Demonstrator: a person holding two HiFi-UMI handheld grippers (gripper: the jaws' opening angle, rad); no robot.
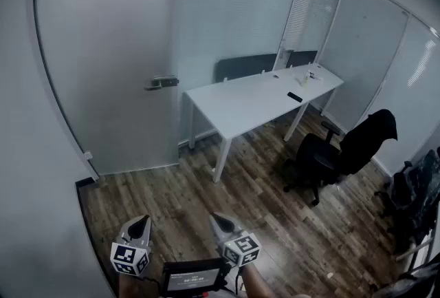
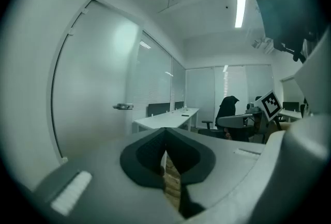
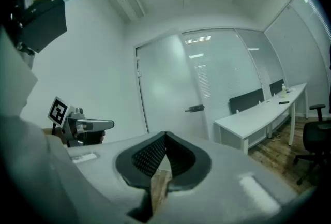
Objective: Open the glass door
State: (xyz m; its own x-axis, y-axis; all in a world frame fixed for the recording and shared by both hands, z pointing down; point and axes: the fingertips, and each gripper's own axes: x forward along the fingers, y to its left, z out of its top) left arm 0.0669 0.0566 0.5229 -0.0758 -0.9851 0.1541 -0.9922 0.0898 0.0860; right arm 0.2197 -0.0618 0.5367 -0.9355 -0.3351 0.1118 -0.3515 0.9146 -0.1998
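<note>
Left gripper (image 1: 140,220): jaws closed together, empty; well short of the glass door (image 1: 110,49).
Right gripper (image 1: 215,218): jaws closed, empty; equally short of the door.
Glass door: frosted, shut; lever handle (image 1: 162,82) at its right edge.
White desk (image 1: 254,100): just right of the door.
Black office chair (image 1: 337,149): farther right of the door.

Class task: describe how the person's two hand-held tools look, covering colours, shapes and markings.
The left tool and right tool match: pale grey bodies tapering to pointed jaws, lined with black ribbed pads. Each carries a white cube printed with black square markers.
</note>
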